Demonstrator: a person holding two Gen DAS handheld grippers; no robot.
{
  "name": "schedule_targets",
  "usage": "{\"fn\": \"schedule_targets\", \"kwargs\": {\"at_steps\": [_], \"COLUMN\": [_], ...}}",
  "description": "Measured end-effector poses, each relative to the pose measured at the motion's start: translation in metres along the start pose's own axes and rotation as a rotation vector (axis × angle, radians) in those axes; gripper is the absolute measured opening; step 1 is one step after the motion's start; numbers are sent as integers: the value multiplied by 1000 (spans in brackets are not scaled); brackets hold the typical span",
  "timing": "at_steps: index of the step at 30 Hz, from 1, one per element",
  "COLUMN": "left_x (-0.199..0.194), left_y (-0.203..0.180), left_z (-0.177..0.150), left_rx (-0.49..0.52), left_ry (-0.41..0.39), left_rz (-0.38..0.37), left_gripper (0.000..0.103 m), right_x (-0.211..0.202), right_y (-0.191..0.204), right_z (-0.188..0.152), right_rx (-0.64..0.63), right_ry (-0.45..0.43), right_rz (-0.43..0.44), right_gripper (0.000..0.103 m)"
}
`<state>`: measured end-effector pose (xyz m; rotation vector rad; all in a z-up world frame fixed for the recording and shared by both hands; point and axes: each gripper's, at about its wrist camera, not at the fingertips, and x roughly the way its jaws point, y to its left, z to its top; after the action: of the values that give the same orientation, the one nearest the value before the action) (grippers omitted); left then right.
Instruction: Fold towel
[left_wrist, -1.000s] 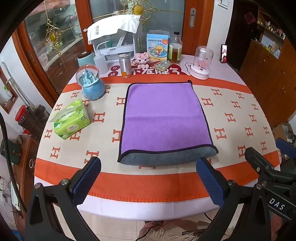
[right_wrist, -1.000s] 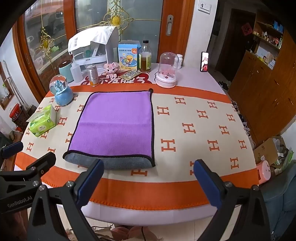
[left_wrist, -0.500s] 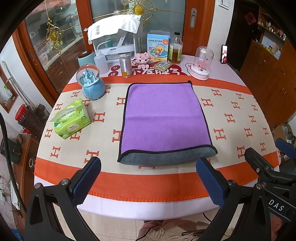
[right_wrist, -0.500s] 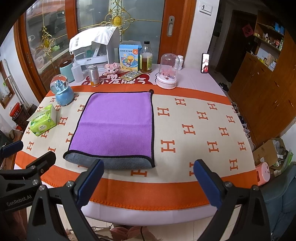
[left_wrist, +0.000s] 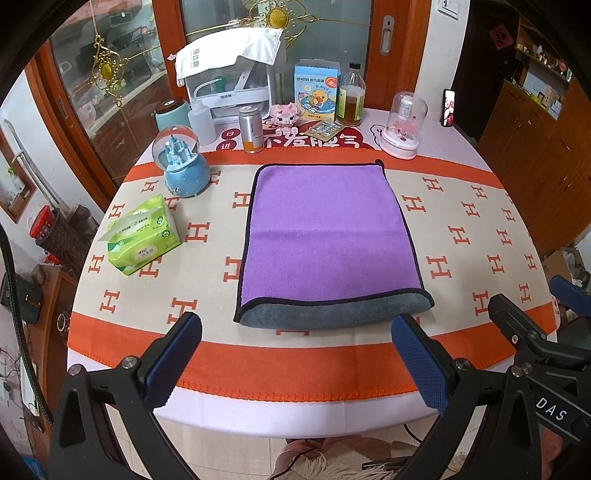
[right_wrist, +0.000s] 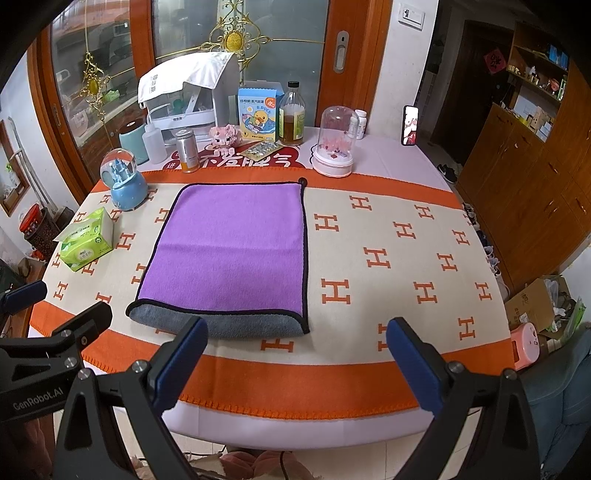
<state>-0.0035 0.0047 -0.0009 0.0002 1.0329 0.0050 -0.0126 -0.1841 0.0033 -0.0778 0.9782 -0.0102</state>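
A purple towel with black trim lies flat on the table, folded once, its grey underside showing along the near fold. It also shows in the right wrist view. My left gripper is open and empty, held above the table's near edge just in front of the towel. My right gripper is open and empty, near the front edge, to the right of the towel's near right corner. Each gripper shows at the edge of the other's view.
A green tissue pack and a blue snow globe stand left of the towel. Bottles, a can, a box, a glass dome and a white appliance line the back. The tablecloth is bare to the right.
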Motion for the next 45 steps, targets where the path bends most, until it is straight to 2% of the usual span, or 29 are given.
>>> {"fn": "schedule_targets", "kwargs": {"at_steps": [12,18,45], "left_x": [1,1,20], "left_y": [1,1,5], "left_z": [1,1,8], "left_rx": [0,-1,-6], "left_ry": [1,-1,26], "left_rz": [2,0,-7], "left_gripper": [102,102,102], "right_x": [-6,3,17], "right_y": [-1,8,7], "right_z": [1,1,8], "right_rx": [-4,-6,-6], "right_ry": [2,5,13], "right_rz": [8,10,7], "right_gripper": [96,94,94]}}
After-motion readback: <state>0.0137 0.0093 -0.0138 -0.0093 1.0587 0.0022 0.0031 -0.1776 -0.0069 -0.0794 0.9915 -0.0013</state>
